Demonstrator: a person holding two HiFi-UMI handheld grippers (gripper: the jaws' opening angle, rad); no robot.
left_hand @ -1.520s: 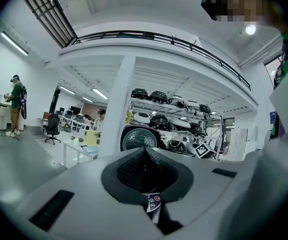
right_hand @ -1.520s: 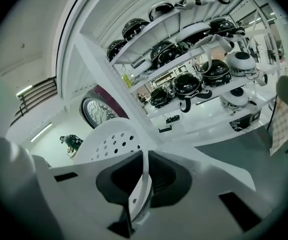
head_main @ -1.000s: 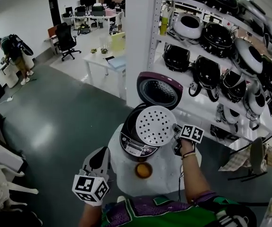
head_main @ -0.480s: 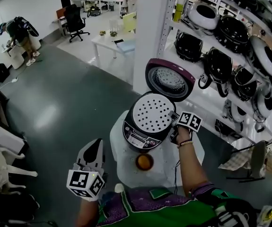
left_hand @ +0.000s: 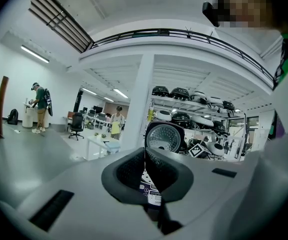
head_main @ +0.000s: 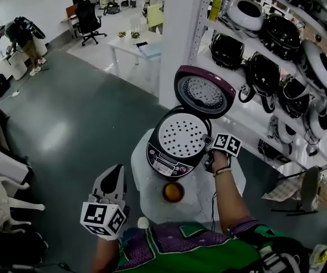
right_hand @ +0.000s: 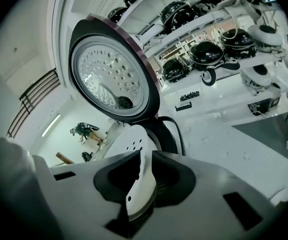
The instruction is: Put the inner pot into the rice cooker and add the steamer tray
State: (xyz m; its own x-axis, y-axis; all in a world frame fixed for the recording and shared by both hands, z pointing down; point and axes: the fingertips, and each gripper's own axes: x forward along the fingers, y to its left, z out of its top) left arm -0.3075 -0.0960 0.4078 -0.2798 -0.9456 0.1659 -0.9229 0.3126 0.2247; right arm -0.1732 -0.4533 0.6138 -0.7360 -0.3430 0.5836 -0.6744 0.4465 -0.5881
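The rice cooker (head_main: 166, 162) stands on a small white round table (head_main: 146, 192) with its purple lid (head_main: 203, 94) raised. The white perforated steamer tray (head_main: 181, 135) lies flat across the cooker's mouth and hides whatever is inside. My right gripper (head_main: 207, 148) is at the tray's right edge; in the right gripper view its jaws (right_hand: 146, 156) are shut on the tray's rim (right_hand: 133, 143), below the open lid (right_hand: 111, 79). My left gripper (head_main: 116, 172) hangs at the lower left, away from the cooker, shut and empty (left_hand: 145, 156), pointing level at the cooker's panel (left_hand: 152, 193).
An orange-brown cup (head_main: 173, 192) sits on the table just in front of the cooker. White shelving (head_main: 277, 44) filled with several other rice cookers runs behind and to the right. A white pillar (head_main: 180, 38) rises behind the cooker. Grey floor (head_main: 66, 129) stretches to the left.
The steamer tray went from tilted above the cooker to flat on its mouth, and my right gripper came down with it. The left gripper has hardly shifted.
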